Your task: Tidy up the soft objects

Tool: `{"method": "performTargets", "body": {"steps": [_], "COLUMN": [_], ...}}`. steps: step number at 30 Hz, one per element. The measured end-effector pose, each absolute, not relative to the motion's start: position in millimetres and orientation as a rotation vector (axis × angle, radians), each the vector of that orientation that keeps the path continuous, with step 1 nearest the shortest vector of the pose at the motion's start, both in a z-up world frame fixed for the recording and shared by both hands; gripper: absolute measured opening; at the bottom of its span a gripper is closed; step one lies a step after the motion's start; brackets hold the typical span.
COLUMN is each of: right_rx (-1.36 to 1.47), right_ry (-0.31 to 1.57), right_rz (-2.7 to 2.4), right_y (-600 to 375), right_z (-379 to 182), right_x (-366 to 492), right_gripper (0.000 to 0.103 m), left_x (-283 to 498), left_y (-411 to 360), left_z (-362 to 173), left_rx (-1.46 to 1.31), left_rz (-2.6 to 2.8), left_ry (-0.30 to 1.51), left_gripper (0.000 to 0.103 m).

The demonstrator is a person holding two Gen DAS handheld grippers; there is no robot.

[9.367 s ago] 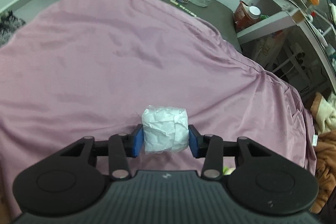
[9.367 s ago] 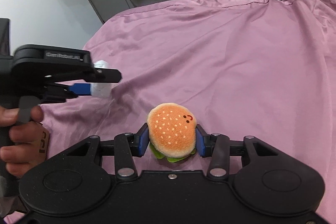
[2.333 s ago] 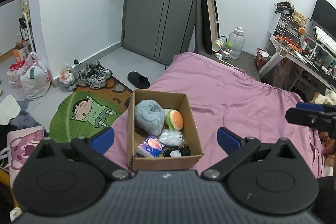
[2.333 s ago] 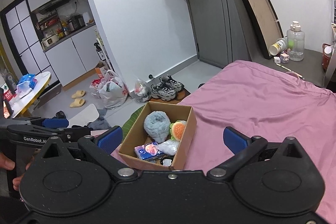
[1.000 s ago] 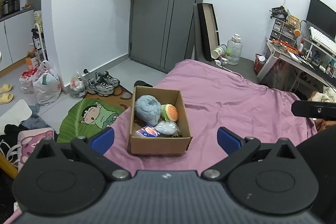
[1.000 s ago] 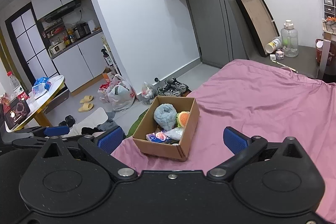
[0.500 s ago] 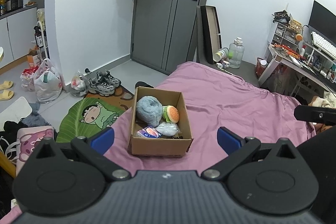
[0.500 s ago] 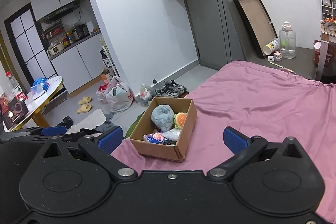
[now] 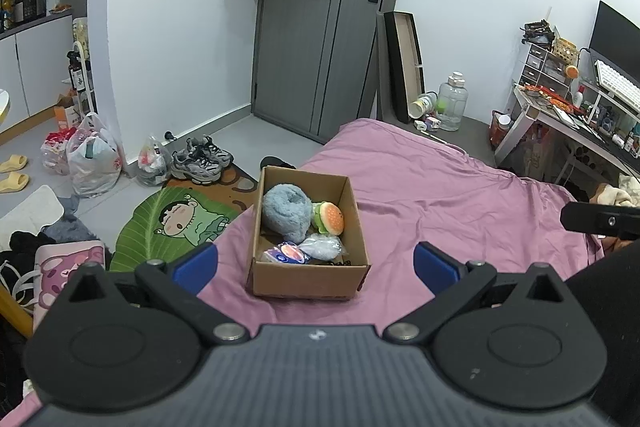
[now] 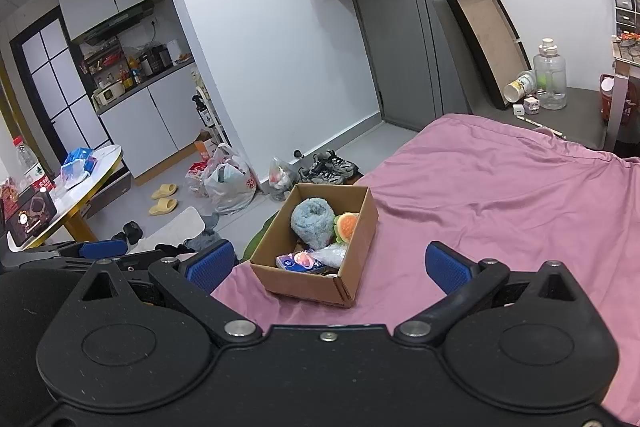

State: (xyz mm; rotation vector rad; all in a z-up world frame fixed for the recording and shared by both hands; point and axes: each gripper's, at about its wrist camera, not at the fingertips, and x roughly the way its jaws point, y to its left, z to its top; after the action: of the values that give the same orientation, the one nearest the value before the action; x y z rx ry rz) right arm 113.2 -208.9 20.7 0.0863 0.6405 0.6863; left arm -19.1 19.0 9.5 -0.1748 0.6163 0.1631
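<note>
At the near corner of the bed [image 9: 460, 195], a cardboard box [image 9: 306, 281] sits on the pink cover with the soft objects gathered inside it: a fuzzy blue roll [image 9: 287, 211] against the far left wall, a plush burger [image 9: 330, 218] just beside it, a white crinkled bundle [image 9: 322, 247] nearer the front, and a tissue pack [image 9: 286, 254] touching that bundle. Something dark lies low at the front of the box, too small to make out. No soft item shows loose on the visible spread of the bed, so the sorting looks done, or very nearly so; what may lie outside these two views cannot be judged. The left hand-held gripper [image 9: 314, 263] hangs well back from the box, its blue pads [image 9: 196, 263] spread wide and holding nothing. The right hand-held gripper [image 10: 330, 263] does likewise, pads [image 10: 446, 267] wide apart and bare, well apart from the box [image 10: 316, 283]. Shoes, bags and a cartoon mat [image 9: 176, 223] crowd the floor beyond the bed's edge.
</note>
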Motion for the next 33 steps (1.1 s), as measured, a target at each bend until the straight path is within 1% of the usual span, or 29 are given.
{"method": "performTargets", "body": {"steps": [33], "right_rx": [0.096], "right_ry": [0.656], "right_rz": [0.688], "right_y": [-207.5], "right_z": [16.4], "right_x": [113.6], "right_gripper": [0.103], "left_x": [-20.4], "left_y": [16.2], "left_z": [9.8], "left_rx": [-0.159], "left_rz": [0.182], "left_ry": [0.620], "left_gripper": [0.103]}}
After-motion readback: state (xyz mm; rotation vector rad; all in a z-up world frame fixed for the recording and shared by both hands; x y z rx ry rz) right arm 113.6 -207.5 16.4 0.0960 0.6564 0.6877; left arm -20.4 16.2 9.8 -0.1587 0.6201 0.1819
